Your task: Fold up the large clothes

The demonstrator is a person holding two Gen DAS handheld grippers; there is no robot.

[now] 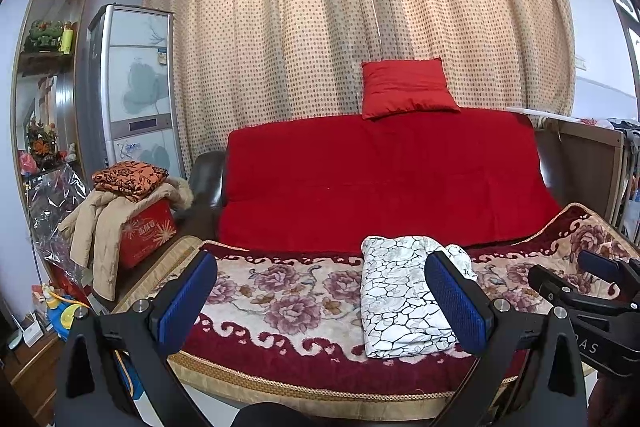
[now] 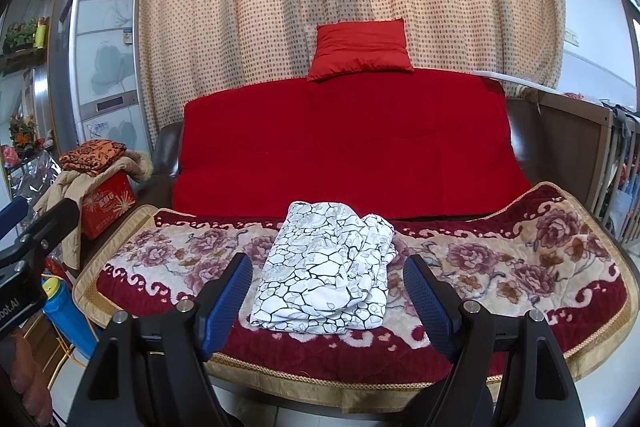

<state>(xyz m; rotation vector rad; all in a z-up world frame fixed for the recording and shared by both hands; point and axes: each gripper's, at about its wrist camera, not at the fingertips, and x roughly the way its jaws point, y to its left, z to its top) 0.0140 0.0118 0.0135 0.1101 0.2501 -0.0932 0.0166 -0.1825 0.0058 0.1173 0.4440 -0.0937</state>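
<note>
A folded white cloth with a black crackle pattern (image 1: 400, 295) (image 2: 328, 267) lies on the floral blanket (image 1: 280, 291) (image 2: 500, 267) that covers the table. My left gripper (image 1: 324, 291) hovers open over the blanket's near edge, its right pad just in front of the cloth's right side. My right gripper (image 2: 328, 291) is open too, with blue pads standing on either side of the cloth's near end, not touching it. The right gripper also shows at the right edge of the left wrist view (image 1: 600, 275). Nothing is held.
Behind the table stands a sofa under a red cover (image 1: 384, 179) (image 2: 340, 143) with a red cushion (image 1: 404, 89) on top. At left, a red box (image 1: 148, 231) carries a beige coat and a folded orange cloth. A tall cabinet and a dotted curtain stand behind.
</note>
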